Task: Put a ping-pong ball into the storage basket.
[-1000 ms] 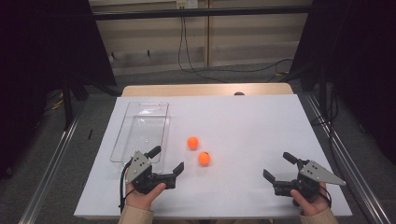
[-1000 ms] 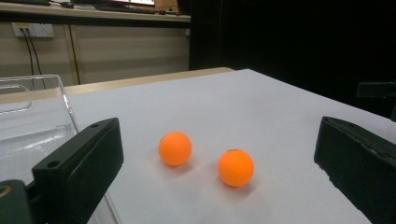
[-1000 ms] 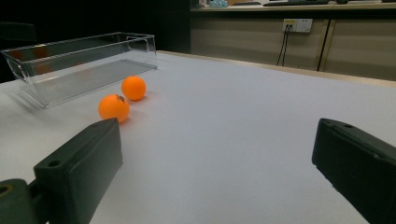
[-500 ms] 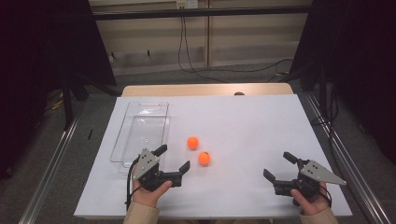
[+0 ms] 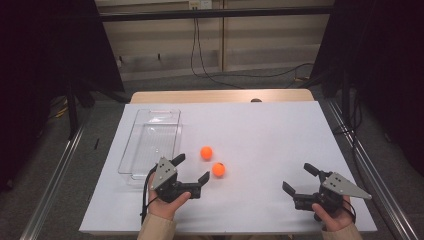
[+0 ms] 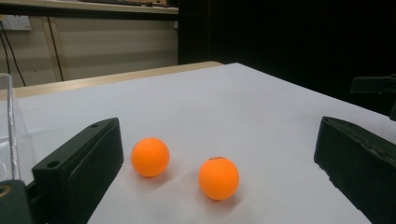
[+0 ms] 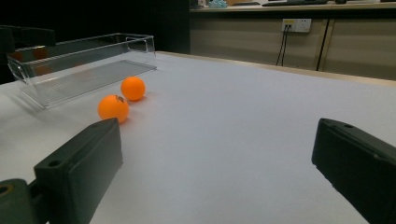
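Observation:
Two orange balls lie on the white table, one (image 5: 206,152) slightly farther than the other (image 5: 218,169). My left gripper (image 5: 192,168) is open just left of them, its jaws pointing their way, touching neither. In the left gripper view both balls (image 6: 150,157) (image 6: 218,178) sit on the table ahead of the wide-open left gripper (image 6: 217,135). My right gripper (image 5: 298,177) rests open at the near right, holding nothing. The right gripper view (image 7: 215,135) shows the balls (image 7: 113,108) (image 7: 133,88) well off to its left.
A clear plastic tray (image 5: 131,145) stands on the left part of the table, behind my left gripper; it looks empty (image 7: 84,65). The white table surface (image 5: 270,135) stretches between the balls and the right gripper. Metal rails run along both sides of the table.
My left gripper has slid right and a little forward, closing in on the two balls, jaws still open. The right gripper and the balls have stayed put.

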The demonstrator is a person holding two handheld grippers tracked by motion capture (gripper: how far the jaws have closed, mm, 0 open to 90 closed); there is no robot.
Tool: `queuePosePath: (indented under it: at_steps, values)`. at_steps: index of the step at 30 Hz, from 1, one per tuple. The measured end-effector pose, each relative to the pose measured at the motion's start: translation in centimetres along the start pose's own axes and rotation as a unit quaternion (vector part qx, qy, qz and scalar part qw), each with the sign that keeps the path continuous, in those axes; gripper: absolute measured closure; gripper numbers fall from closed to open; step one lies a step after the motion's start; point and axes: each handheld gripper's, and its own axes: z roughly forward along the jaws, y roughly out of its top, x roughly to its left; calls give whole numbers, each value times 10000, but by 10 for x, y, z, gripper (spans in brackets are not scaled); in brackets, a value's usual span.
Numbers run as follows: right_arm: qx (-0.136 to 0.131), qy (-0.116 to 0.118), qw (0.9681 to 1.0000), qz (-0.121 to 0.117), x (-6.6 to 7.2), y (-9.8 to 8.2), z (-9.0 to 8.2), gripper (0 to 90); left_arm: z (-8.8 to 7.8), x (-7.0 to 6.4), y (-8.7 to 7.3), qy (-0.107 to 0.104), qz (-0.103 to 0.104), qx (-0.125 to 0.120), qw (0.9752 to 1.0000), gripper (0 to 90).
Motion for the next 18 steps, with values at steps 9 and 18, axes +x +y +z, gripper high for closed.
queuePosePath:
  at_steps: [9, 18]
  values:
    - [-21, -6, 10000, 18, 0, 0, 0, 14, 8, -3, -1, -59, 39, 33, 10000, 15]
    - [-41, -14, 10000, 22, 0, 0, 0, 15, 13, -5, -1, -31, 34, 66, 10000, 15]
